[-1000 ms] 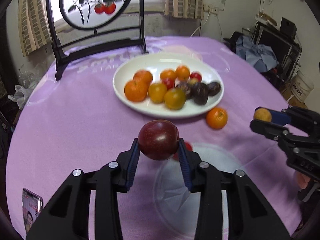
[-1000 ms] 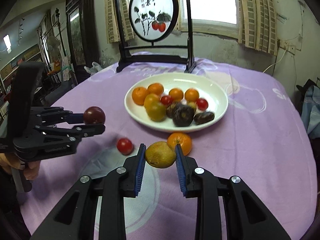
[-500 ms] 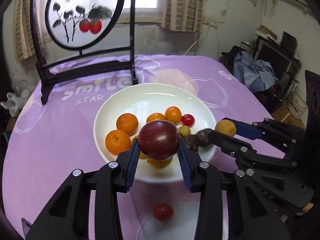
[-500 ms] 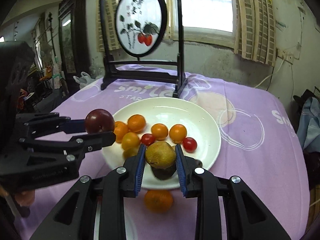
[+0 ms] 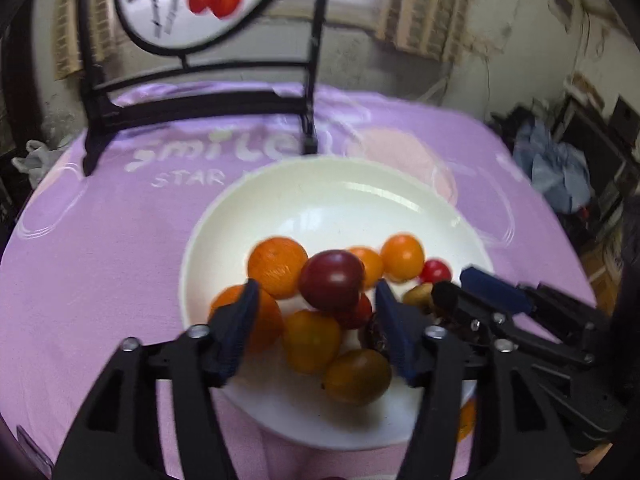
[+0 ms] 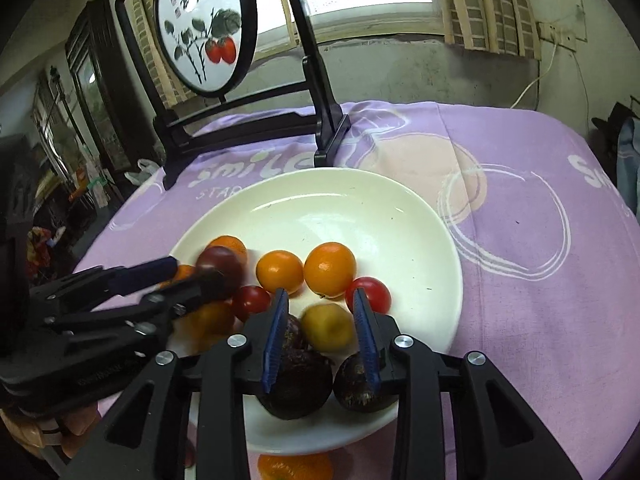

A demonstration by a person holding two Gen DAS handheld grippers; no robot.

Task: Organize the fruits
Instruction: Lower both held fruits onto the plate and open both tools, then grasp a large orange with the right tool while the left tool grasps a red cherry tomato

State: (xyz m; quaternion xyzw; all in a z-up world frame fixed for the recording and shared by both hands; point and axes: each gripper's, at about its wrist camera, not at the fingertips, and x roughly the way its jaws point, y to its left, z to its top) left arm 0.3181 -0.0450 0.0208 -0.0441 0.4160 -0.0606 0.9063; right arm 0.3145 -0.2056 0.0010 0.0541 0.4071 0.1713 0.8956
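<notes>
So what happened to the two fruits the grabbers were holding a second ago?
Both came forward from the purple cloth to over the white plate. The left gripper opened its jaws and let go of the dark red plum, now among the oranges. The right gripper opened too, dropping the yellow-green fruit beside the dark fruits. One orange stays on the cloth; the piled fruits look unmoved.

One plate [image 6: 340,216], two red tomatoes [image 6: 251,302], two dark purple fruits [image 6: 296,380], one plum [image 5: 332,280], one yellow fruit [image 6: 326,326].
</notes>
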